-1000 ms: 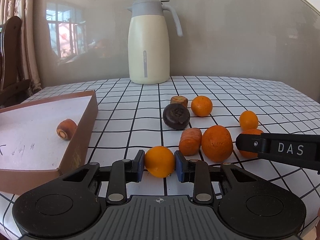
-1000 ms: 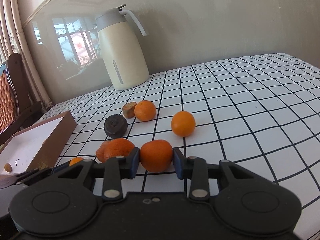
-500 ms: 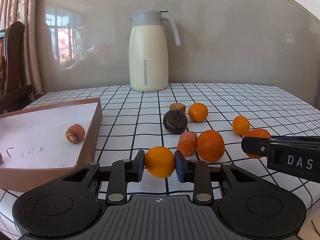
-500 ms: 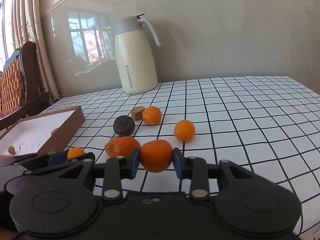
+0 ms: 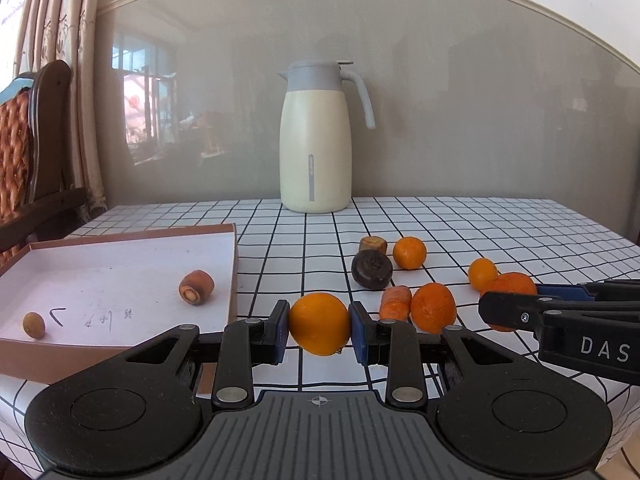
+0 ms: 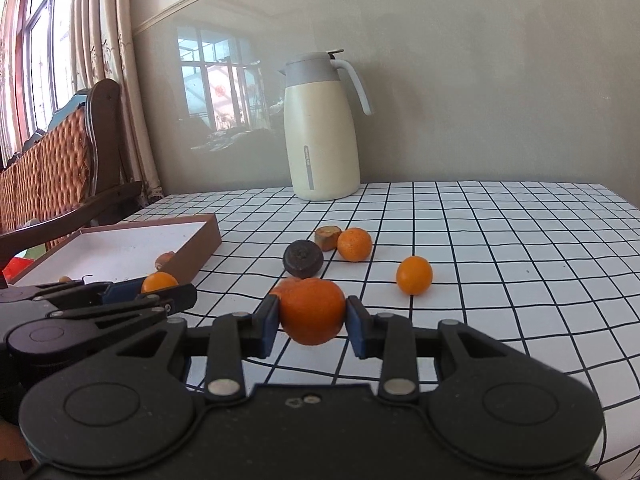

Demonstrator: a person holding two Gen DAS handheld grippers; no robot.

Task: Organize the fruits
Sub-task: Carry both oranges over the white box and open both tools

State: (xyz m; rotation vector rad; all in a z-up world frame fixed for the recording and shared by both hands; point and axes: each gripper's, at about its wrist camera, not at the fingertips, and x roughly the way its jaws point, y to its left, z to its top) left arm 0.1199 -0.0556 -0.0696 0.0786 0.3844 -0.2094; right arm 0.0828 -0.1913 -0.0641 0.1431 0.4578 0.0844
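Observation:
My left gripper (image 5: 319, 330) is shut on a smooth orange (image 5: 319, 323) and holds it above the table, right of the brown box (image 5: 234, 264). My right gripper (image 6: 312, 318) is shut on a rougher orange (image 6: 312, 310), also lifted; it shows in the left wrist view (image 5: 510, 284) at the right. On the table lie two small oranges (image 5: 409, 253) (image 5: 483, 274), a larger orange (image 5: 433, 307), a carrot piece (image 5: 395, 303), a dark round fruit (image 5: 372, 269) and a brown stub (image 5: 373, 245). The box holds a carrot chunk (image 5: 196, 287) and a small brown fruit (image 5: 33, 324).
A cream thermos jug (image 5: 316, 148) stands at the back of the checked tablecloth (image 5: 500, 232). A wooden chair (image 6: 60, 176) stands left of the table. The table's right edge (image 5: 624, 240) lies past the fruit.
Both grippers have risen and drawn back with their oranges, so the table and fruit sit lower and farther in both views. The loose fruit has not moved.

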